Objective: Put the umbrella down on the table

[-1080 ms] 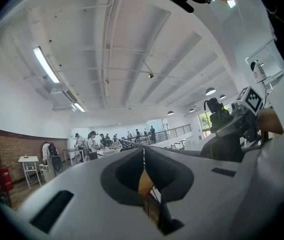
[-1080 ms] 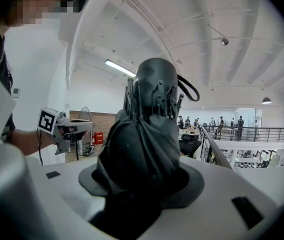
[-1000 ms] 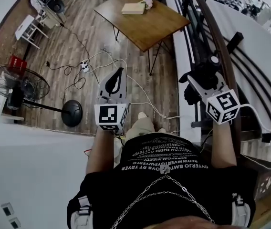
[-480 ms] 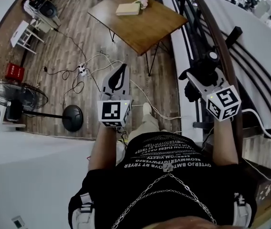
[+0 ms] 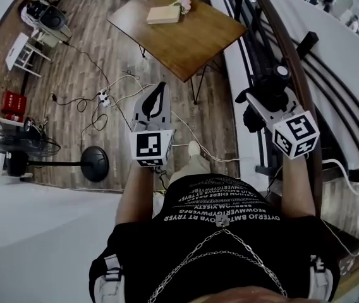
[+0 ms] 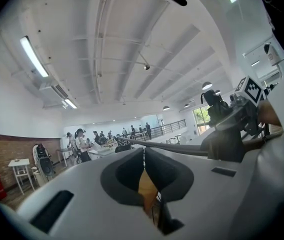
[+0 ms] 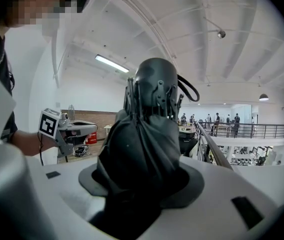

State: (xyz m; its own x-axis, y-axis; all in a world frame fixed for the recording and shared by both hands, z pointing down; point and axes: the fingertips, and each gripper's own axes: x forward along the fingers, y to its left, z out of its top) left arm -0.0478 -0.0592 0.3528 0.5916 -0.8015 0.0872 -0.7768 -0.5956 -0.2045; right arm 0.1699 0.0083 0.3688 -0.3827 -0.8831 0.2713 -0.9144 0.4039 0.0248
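A folded black umbrella (image 7: 149,129) stands between the jaws of my right gripper (image 7: 143,186), which is shut on its bunched fabric. In the head view that gripper (image 5: 260,103) holds the umbrella (image 5: 270,88) at the right, beside the railing. My left gripper (image 5: 158,93) is held out at the middle over the wooden floor, its jaws shut with nothing between them (image 6: 144,156). The brown wooden table (image 5: 189,40) stands ahead, apart from both grippers.
A pale box (image 5: 163,14) and a small pinkish thing (image 5: 182,4) lie on the table's far end. A dark curved railing (image 5: 293,62) runs along the right. Cables and a power strip (image 5: 103,96) cross the floor; a standing fan (image 5: 15,147) is at the left.
The person has walked forward: floor, fan and table have slid in the head view and both grippers are nearer the table. The right gripper's hold on the umbrella is unchanged.
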